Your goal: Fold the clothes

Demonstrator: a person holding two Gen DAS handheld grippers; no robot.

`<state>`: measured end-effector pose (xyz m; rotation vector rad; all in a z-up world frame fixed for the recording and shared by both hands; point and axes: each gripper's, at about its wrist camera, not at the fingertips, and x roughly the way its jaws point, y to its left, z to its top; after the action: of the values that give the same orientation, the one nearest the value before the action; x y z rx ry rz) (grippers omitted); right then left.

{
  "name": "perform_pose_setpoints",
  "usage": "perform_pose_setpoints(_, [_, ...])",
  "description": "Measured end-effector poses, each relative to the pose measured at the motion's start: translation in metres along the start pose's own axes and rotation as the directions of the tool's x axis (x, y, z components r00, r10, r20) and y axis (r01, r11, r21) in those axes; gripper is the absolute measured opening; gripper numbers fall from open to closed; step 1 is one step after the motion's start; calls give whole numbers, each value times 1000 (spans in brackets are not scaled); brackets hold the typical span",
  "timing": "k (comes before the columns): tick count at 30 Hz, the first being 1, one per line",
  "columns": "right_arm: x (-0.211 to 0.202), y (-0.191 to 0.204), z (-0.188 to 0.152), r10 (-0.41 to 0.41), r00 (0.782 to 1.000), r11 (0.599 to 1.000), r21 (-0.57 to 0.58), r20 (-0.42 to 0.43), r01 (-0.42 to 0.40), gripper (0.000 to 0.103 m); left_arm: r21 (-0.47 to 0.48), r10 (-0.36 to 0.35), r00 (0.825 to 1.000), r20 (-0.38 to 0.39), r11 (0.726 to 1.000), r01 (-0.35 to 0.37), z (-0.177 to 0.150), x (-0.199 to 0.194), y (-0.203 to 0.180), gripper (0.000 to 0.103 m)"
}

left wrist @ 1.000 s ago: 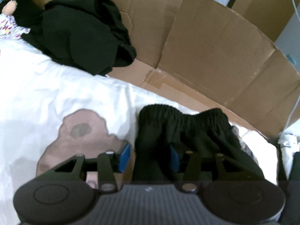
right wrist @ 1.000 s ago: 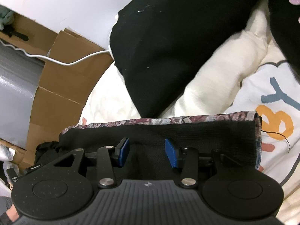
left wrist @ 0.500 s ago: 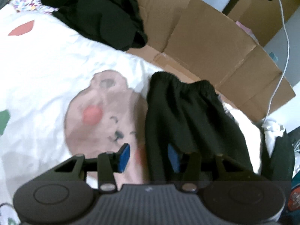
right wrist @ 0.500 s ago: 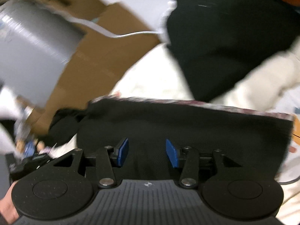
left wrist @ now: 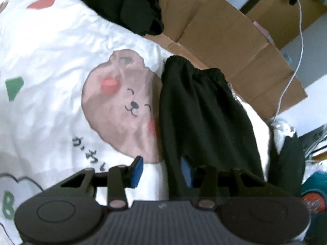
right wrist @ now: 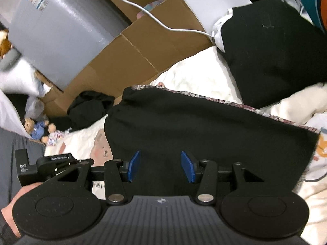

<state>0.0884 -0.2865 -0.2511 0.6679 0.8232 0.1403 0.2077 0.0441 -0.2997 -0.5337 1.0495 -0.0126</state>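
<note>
A black garment (left wrist: pixel 204 112) with an elastic waistband at its far end lies folded on the white cartoon-print sheet (left wrist: pixel 51 71). My left gripper (left wrist: pixel 161 171) hovers over the garment's near left edge. Its jaws are closing, with that edge in the gap below them and the pads not pressing on it. In the right wrist view the same garment (right wrist: pixel 204 126) spreads across the middle, with a floral fabric edge (right wrist: pixel 265 113) showing along its far side. My right gripper (right wrist: pixel 161 169) hangs above it, open, with nothing gripped.
A second black clothes pile (left wrist: pixel 130 6) lies at the sheet's far edge against cardboard panels (left wrist: pixel 224 40). A white cable (left wrist: pixel 300 20) runs down the right. A black cushion (right wrist: pixel 276 51), dolls (right wrist: pixel 36 128) and a grey wrapped box (right wrist: pixel 61 30) surround the bed. A hand (right wrist: pixel 12 214) holds the left gripper.
The left gripper drew back along the sheet, so the whole bear print now shows. The right gripper rose and rolled, bringing the whole garment and the room's left side into view.
</note>
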Motion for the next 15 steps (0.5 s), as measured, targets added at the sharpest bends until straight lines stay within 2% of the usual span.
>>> perform_pose_setpoints(3, [-9,11,-2,-40,999,998,-48,-2,40,50,30,-11,1000,-14,999,11,-7,-4,-3,43])
perform_pose_setpoints(7, [-18,19,-5,-73,997,995,-69,3,73,50,80,-41,996,-78,996,47,-17,-5,-10,42])
perform_pose_setpoints(12, [-28,31,-9,-118,993,989,-86,14,118,55,185,-51,992,-113,980,71,-34,-14,-14,38])
perform_pose_setpoints(15, [-30,38,-13,-142,990,986,-91,12,143,56,218,-35,991,-130,974,63,-44,-17,-10,37])
